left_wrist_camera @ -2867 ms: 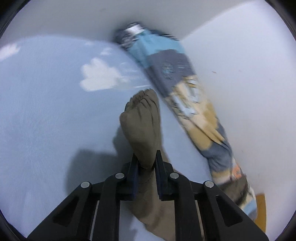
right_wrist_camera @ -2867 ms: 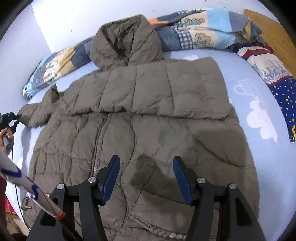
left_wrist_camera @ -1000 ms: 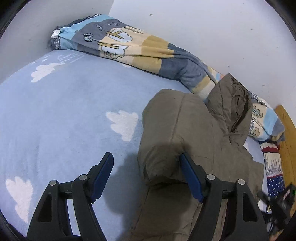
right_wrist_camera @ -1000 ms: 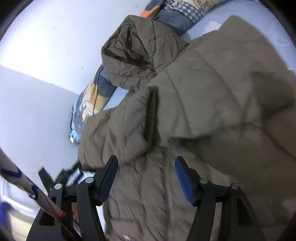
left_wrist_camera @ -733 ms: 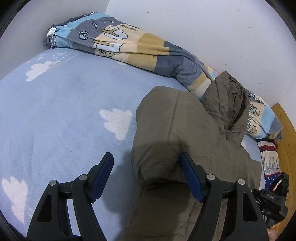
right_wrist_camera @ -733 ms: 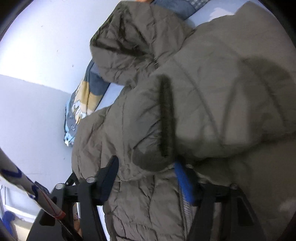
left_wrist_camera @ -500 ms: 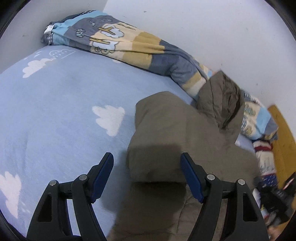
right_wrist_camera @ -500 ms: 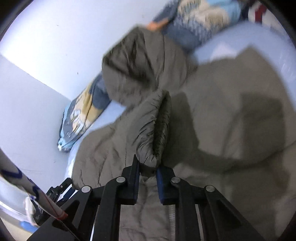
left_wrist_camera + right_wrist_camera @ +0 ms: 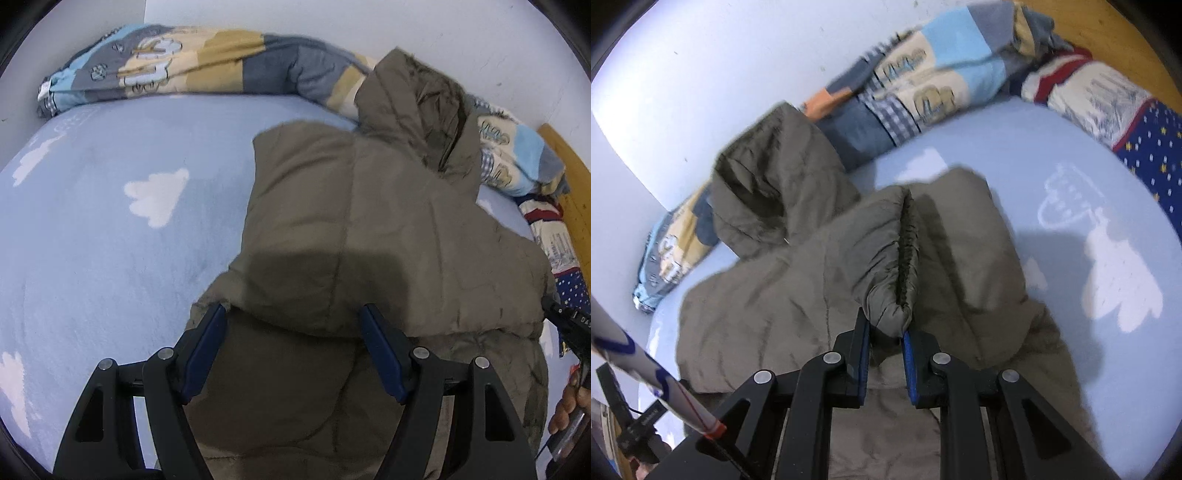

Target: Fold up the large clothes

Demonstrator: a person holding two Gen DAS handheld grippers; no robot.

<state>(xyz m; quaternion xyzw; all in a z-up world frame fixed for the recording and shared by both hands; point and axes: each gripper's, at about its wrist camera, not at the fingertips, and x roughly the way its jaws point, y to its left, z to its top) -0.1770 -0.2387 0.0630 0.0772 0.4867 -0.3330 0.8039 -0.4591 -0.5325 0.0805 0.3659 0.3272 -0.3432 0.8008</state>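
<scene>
The jacket (image 9: pixel 369 221) lies on the bed (image 9: pixel 92 240); its cuff (image 9: pixel 897 295) is clamped by the right gripper (image 9: pixel 886 336) for folding inward, while the left gripper (image 9: pixel 291 347) is held open above it.

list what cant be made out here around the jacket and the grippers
- Jacket hem: left wrist view, cut off by the bottom edge behind the open left gripper.
- Sleeve end: right wrist view, hidden between the pads of the right gripper, which has just closed on it.
- Hood inside: right wrist view, blurred and in shadow.
- Hand: left wrist view, cut off by the right edge.
</scene>
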